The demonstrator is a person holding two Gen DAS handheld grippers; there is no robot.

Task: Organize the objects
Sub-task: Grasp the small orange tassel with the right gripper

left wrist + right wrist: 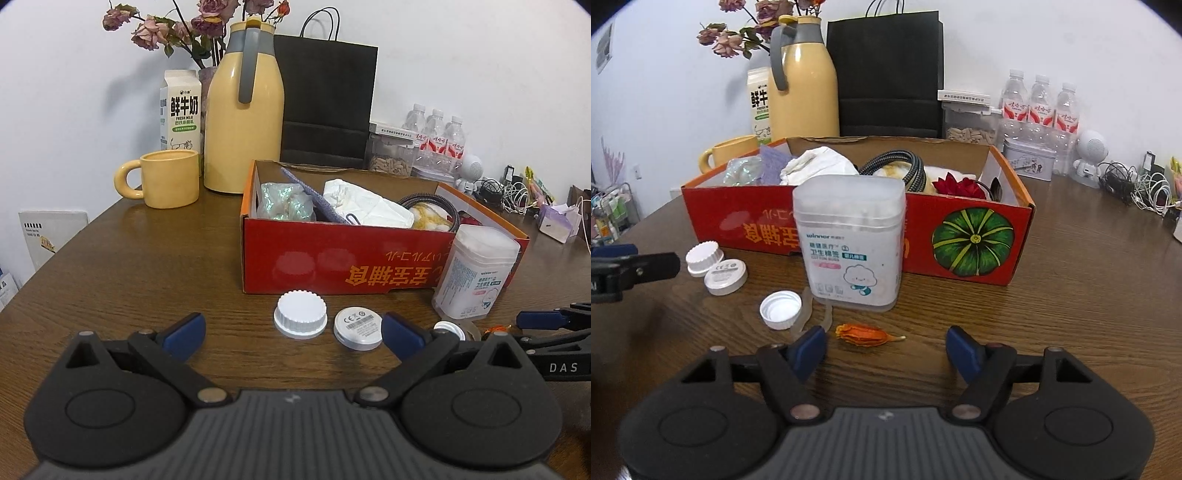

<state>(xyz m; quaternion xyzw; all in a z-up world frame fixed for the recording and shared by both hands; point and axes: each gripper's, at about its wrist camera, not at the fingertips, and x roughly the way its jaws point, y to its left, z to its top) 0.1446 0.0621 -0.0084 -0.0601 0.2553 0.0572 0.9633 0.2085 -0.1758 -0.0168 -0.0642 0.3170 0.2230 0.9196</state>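
Observation:
A red cardboard box (332, 258) (746, 225) holding cloths, a cable and a red flower stands mid-table. In front of it lie a ribbed white cap (300, 314) (703, 258), a grey-white round disc (357, 328) (726, 276), an upturned white bottle cap (780, 309) and a dried orange flower (864, 334). A clear cotton-swab tub (851, 240) (476, 273) stands against the box. My left gripper (293, 332) is open around the ribbed cap and disc, just short of them. My right gripper (886, 350) is open, the orange flower just ahead between its blue fingertips (809, 350), untouched.
At the back stand a yellow mug (166, 177), a yellow thermos jug (243, 110), a milk carton (181, 110), a black paper bag (328, 99), a seed jar (971, 125), water bottles (1039, 103), a tin (1028, 158) and tangled cables (1137, 184). The table edge curves at the left.

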